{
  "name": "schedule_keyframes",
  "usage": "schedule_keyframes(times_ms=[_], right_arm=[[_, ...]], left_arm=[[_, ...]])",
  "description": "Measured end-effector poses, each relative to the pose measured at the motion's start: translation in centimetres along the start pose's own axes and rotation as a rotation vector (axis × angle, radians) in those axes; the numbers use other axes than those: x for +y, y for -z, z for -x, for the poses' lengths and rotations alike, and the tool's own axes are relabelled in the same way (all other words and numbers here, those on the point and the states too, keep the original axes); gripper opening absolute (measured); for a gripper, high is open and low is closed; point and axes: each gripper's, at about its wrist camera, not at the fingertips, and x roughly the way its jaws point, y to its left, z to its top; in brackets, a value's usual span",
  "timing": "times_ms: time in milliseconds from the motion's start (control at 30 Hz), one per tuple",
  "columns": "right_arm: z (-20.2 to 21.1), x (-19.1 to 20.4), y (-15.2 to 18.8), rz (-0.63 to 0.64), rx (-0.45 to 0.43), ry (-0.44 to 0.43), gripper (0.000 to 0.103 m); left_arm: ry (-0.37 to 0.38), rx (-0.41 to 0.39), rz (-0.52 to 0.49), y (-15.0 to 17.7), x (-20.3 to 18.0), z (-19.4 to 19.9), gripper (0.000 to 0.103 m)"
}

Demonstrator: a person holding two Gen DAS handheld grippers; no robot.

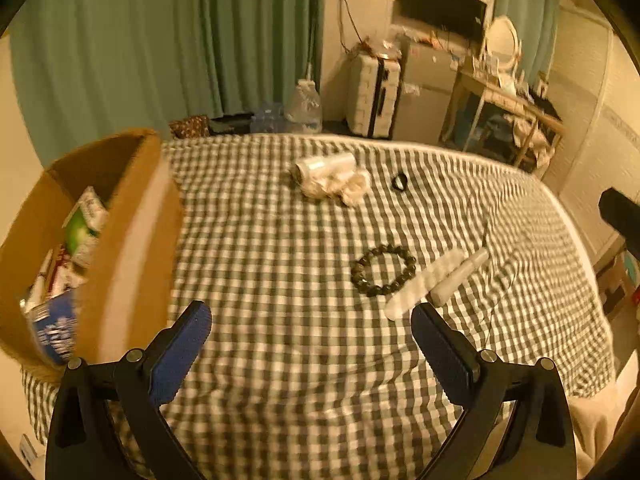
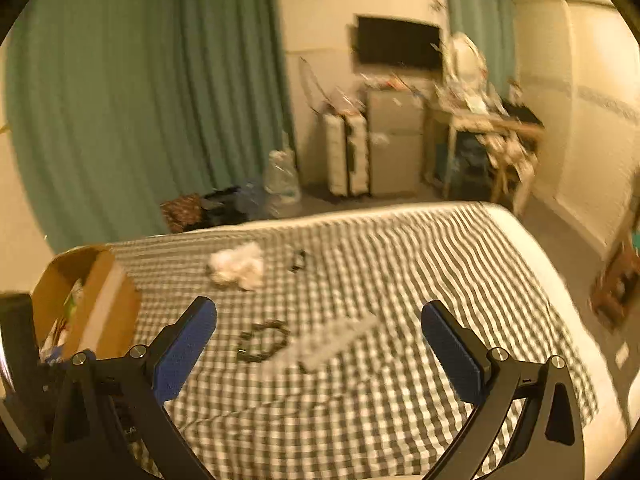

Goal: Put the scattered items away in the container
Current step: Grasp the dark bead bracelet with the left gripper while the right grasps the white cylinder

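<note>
Both grippers empty, jaws spread.
Your left gripper (image 1: 311, 330) faces the dark beaded bracelet (image 1: 383, 269) ahead; brown cardboard box (image 1: 132, 240) sits leftward, ready.

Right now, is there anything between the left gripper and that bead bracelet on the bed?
Nothing visible. The left gripper is open and empty, with only bare checked sheet between it and the bead bracelet. The white sticks lie just right of the bracelet, beside the path.
</note>
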Motion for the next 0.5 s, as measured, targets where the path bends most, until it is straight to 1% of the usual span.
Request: schedule_keyframes(times_ms=[100,267,367,433,500], right_arm=[[-2.3,-2.7,0.4,-0.099,0.053,0.010,0.103],[-6.8,-4.8,1.6,-0.169,0.144,0.007,0.103],[-9.9,-6.0,2.3,-0.230,0.200,-0.020,0.103],[-12.1,-6.7,2.7,-0.263,0.247,-0.042,0.103],[-13.7,-7.3,2.9,-0.287,0.283,-0.057,0.097]], left_arm=[[-0.027,0.027,-0.057,0.0,-2.1,-2.7,0.102],[-0.066,0.081,-0.129,-0.1,-4.1,-7.3,0.103],[-0.089,0.115,-0.122,-0.3,-4.5,-10.5,0.103],[-0.085,0.136,-0.105,-0.6,-4.7,-12.4,0.102],[-0.064,0.135,-0.080,-1.1,-4.7,-13.7,0.103]])
